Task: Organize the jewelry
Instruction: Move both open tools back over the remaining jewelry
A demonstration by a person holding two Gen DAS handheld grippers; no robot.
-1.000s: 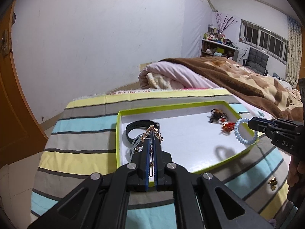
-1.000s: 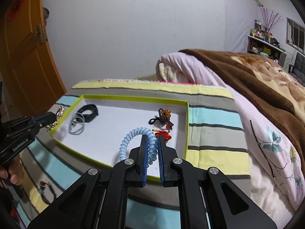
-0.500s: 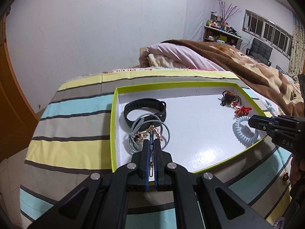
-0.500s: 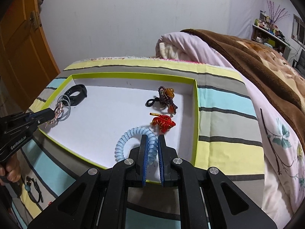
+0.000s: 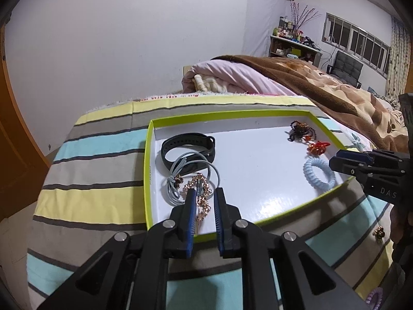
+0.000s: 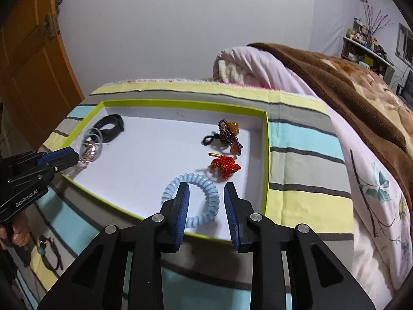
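Observation:
A green-rimmed white tray (image 5: 148, 155) (image 6: 265, 155) lies on a striped cloth. My left gripper (image 5: 205, 193) is open over its near left corner, and a gold chain (image 5: 200, 196) lies between the fingers on grey hair ties (image 5: 185, 170), beside a black band (image 5: 188, 147). My right gripper (image 6: 206, 191) is open over a light blue coil hair tie (image 6: 196, 196) (image 5: 318, 173) resting in the tray's near right part. A red knot charm (image 6: 224, 165) and a dark beaded piece (image 6: 228, 134) lie beyond it.
A gold piece (image 5: 379, 232) and a purple coil tie (image 5: 374, 300) lie on the cloth outside the tray, as does a dark corded bracelet (image 6: 49, 253). A bed with a pink quilt (image 6: 258, 64) and a brown blanket (image 6: 348, 82) stands behind and to the right. An orange door (image 6: 28, 59) is at left.
Both grippers lowered into the tray and opened. The left one let go of the gold chain onto the grey ties. The right one let go of the blue coil tie.

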